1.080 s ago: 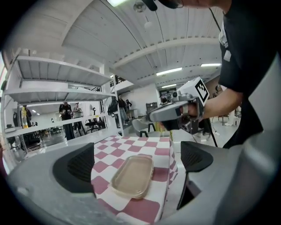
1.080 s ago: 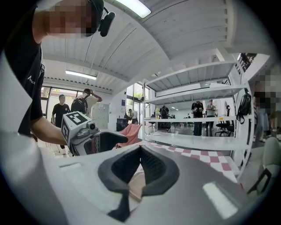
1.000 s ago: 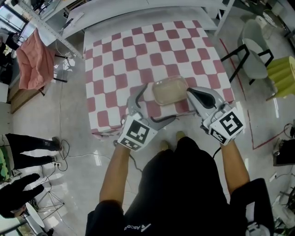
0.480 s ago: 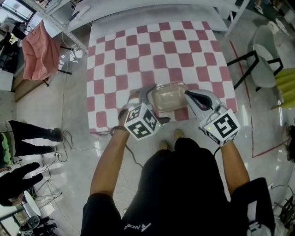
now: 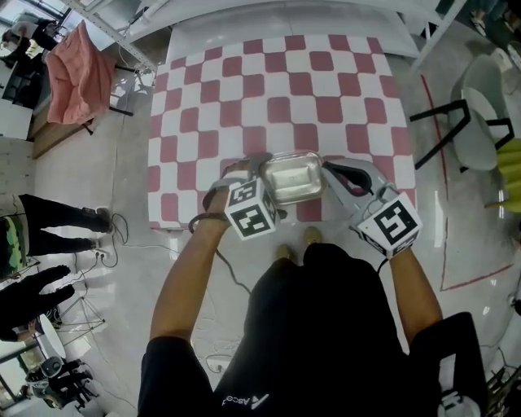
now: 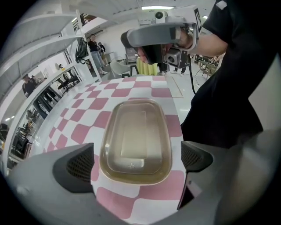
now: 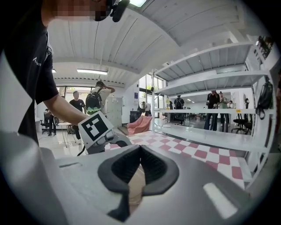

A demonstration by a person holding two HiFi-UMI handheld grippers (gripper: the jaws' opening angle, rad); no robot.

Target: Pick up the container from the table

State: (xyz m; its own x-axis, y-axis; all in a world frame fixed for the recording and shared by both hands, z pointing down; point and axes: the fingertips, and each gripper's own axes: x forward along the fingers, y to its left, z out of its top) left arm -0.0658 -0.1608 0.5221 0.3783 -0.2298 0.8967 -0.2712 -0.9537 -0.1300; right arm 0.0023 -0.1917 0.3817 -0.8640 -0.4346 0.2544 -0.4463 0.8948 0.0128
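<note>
A clear, lidded rectangular container (image 5: 293, 177) (image 6: 136, 136) lies flat on the pink-and-white checkered table (image 5: 244, 89), close to its front edge. My left gripper (image 5: 267, 187) (image 6: 136, 160) points steeply down with its jaws wide on either side of the container's near end. Its pads (image 6: 77, 167) stand clear of the container's sides. My right gripper (image 5: 327, 168) (image 7: 139, 154) is shut, its tips next to the container's right end. A strip of the beige container shows below its closed pads. Whether those tips touch the container I cannot tell.
A white bench (image 5: 277, 16) runs along the table's far side. A chair (image 5: 480, 106) stands on the floor to the right, and a pink cloth (image 5: 77, 73) hangs on a rack at the left. People (image 5: 49, 244) stand at the left edge.
My left gripper has come down and tipped steeply, and its open jaws now straddle the container's left end. The right gripper has shifted a little and stays at the right end.
</note>
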